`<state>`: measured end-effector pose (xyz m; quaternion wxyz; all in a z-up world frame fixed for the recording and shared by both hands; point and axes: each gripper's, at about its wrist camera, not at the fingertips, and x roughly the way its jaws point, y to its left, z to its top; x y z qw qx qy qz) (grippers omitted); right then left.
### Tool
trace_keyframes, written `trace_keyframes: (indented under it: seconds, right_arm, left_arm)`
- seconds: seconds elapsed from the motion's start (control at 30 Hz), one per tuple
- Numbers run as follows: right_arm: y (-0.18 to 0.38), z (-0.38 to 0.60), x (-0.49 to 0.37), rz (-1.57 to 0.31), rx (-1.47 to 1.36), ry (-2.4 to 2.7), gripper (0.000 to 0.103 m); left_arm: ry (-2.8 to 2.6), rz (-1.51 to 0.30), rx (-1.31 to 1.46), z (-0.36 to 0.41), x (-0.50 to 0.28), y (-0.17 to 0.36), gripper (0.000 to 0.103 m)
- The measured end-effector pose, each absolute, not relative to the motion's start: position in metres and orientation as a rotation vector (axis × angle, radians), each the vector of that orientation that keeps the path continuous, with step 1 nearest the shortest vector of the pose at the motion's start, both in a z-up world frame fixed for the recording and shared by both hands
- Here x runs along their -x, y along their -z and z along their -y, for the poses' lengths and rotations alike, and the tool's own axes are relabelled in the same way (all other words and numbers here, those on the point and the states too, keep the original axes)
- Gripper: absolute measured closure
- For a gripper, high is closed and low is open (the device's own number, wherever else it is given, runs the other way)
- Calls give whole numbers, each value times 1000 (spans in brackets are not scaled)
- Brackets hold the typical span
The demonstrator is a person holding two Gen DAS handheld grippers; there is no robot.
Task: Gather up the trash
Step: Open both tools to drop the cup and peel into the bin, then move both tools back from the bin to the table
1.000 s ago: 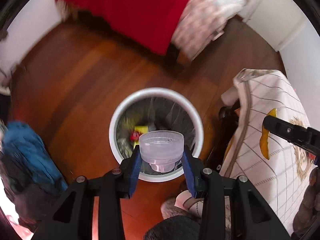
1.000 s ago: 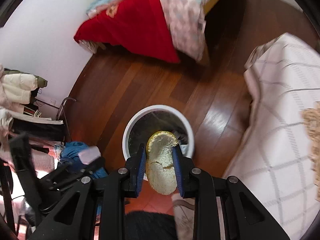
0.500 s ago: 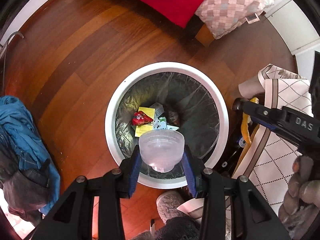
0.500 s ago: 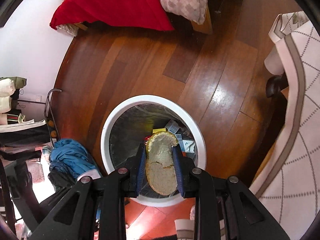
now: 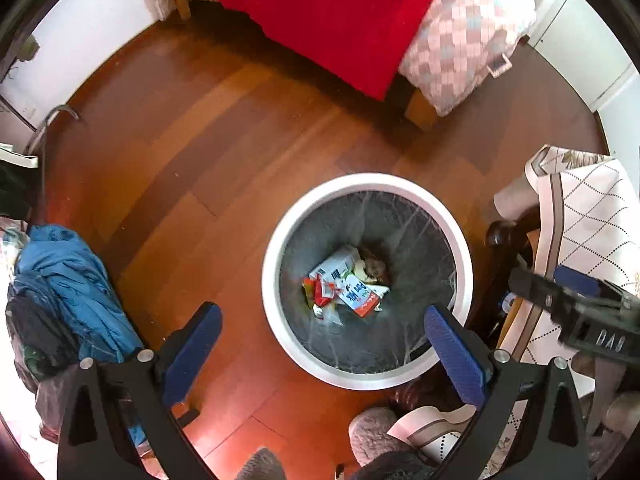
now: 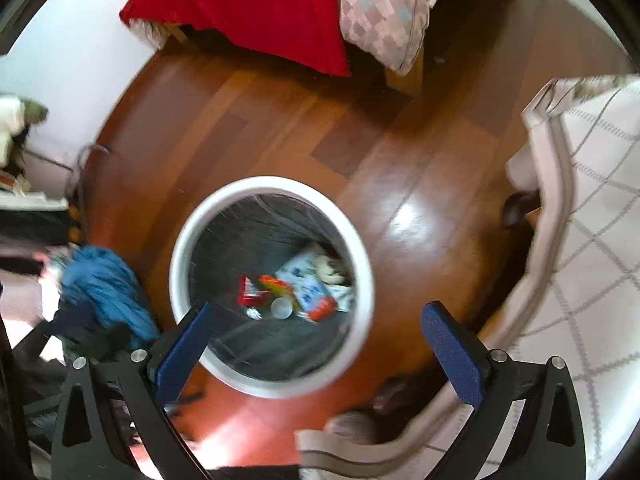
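A white round trash bin (image 5: 280,240) with a clear liner stands on the wood floor; it also shows in the right wrist view (image 6: 180,248). At its bottom lie wrappers and cartons (image 5: 348,288), a clear plastic cup (image 6: 282,307) and a pale piece of bread (image 6: 330,268). My left gripper (image 5: 320,344) is open and empty above the bin's near rim. My right gripper (image 6: 316,340) is open and empty above the bin too. The right gripper also shows at the right edge of the left wrist view (image 5: 572,308).
A bed with a red blanket (image 5: 320,12) and a checked pillow (image 5: 460,40) stands at the back. A blue jacket pile (image 5: 68,288) lies left of the bin. A table with a diamond-pattern cloth (image 5: 592,220) stands at the right. Slippers (image 5: 372,436) are near the bottom.
Both grippers have opened. The clear cup left the left gripper and the bread left the right gripper; both now lie in the bin. The views have pulled back from the bin.
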<state>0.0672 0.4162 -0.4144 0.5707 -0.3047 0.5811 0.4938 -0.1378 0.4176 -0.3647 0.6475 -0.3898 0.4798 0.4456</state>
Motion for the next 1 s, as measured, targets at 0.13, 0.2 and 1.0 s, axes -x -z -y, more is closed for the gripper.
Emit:
trace_keyframes:
  seconds: [0.13,0.2,1.0]
  right_arm:
    - [400,-402,-62,-1301,754,-1128,0]
    - [394,-396,-60,-1275,772,-1108,0]
    - [233,-283,-31,-1069,569,-1115,0]
  left_arm:
    - [-1029,-1083,874,-412,145,353,0]
    - [-1036,-1078,862,-408,147,346,0]
    - [-1067,-877,651,-317,178,207,0]
